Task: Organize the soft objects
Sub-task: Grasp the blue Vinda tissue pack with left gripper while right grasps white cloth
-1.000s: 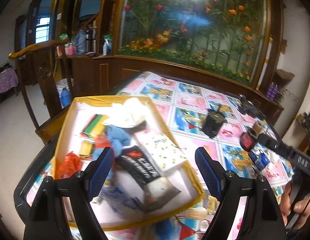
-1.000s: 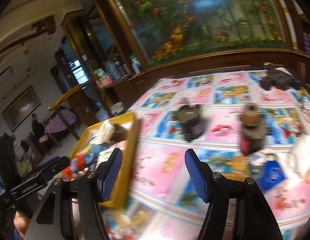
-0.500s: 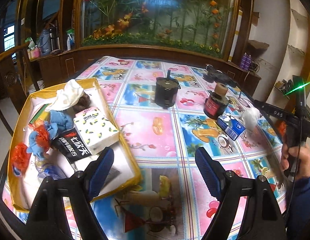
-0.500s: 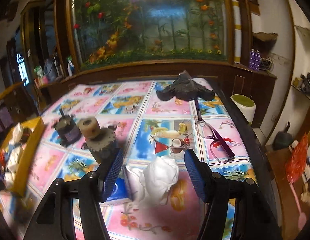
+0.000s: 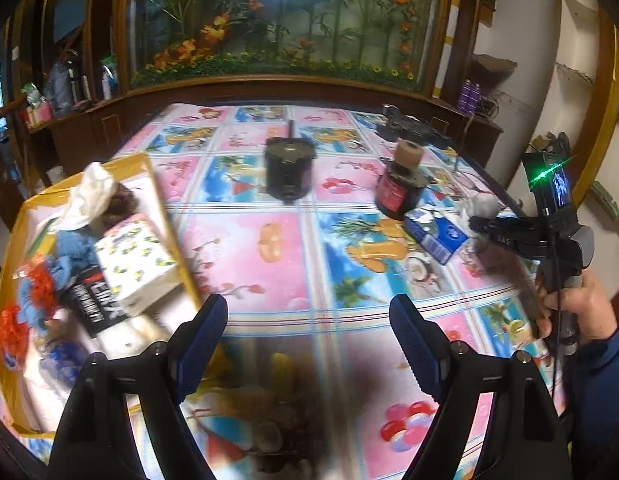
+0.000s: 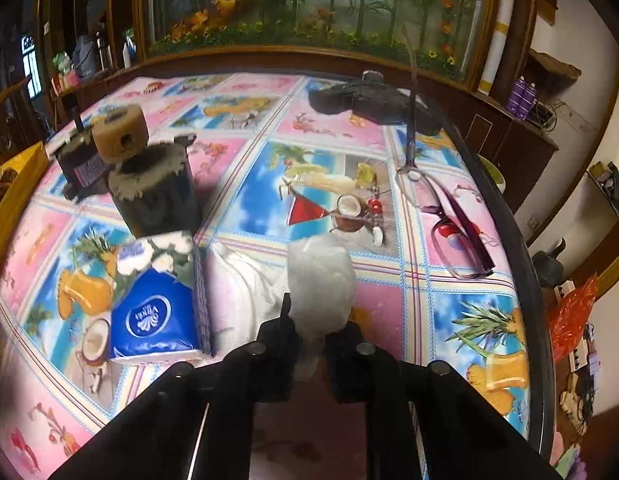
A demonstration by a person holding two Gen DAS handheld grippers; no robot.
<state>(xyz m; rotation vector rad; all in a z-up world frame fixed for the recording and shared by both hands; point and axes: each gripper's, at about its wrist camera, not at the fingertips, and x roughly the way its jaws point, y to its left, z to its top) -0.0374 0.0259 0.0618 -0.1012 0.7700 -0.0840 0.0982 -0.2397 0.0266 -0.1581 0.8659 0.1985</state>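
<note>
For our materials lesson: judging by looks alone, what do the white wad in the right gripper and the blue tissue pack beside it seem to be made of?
White wad: probably thin plastic film or soft tissue; it looks crinkled, slightly translucent and squashed. Blue tissue pack: glossy printed plastic wrap, shown by its sheen and crimped seam edge; the contents are hidden.

Open tablecloth [image 5: 245,252] mid-table, two dark canisters [image 5: 287,172] behind, yellow tray [image 5: 177,236] left.

Two dark motors [image 5: 287,170], one blue tissue pack [image 6: 157,312], one pair of glasses [image 6: 449,220].
</note>
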